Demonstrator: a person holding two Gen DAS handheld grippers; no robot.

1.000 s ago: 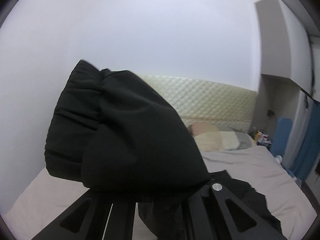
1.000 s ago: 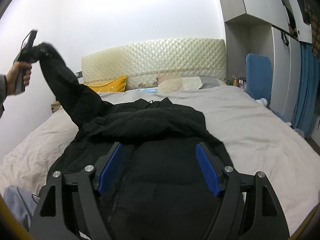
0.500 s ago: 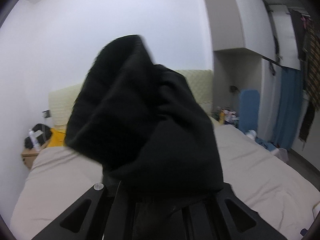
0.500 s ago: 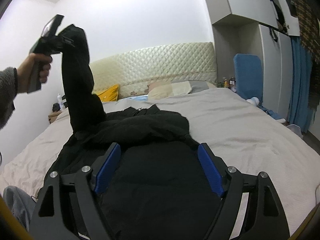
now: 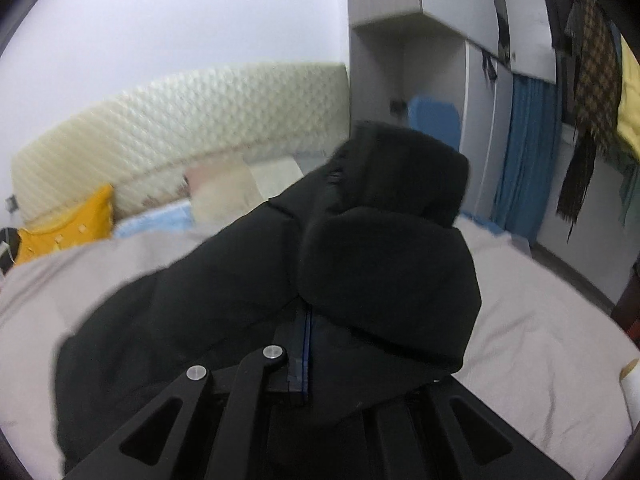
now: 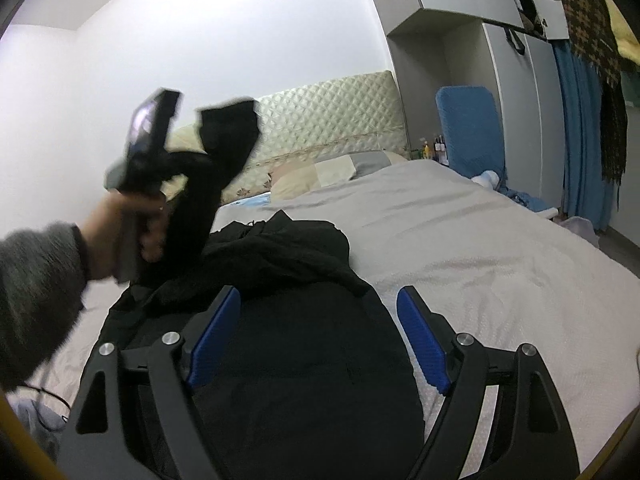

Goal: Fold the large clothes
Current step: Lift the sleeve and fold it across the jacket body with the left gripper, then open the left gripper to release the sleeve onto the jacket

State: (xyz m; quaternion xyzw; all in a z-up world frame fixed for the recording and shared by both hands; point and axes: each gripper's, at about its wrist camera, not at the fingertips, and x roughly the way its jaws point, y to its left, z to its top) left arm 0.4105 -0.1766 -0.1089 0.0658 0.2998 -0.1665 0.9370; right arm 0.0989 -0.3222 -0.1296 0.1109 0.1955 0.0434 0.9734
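Bed (image 6: 460,240) bears one black jacket (image 6: 304,360), sleeve (image 5: 384,272) gripped by left gripper (image 5: 320,344).

Plenty of open bed (image 6: 480,248) on the right half of the right wrist frame, just bare grey sheet running up to the pillows (image 6: 320,172) at the headboard (image 6: 328,116). The left half is taken up: the black coat (image 6: 288,360) covers the lower middle, and its sleeve (image 6: 224,160) stands up at center left, clamped in the left gripper (image 6: 184,164), with the hand (image 6: 132,232) and forearm blocking that side. The right gripper (image 6: 320,336) hangs spread wide over the coat. In the left wrist frame the sleeve fills the middle; free sheet shows only at the lower right.
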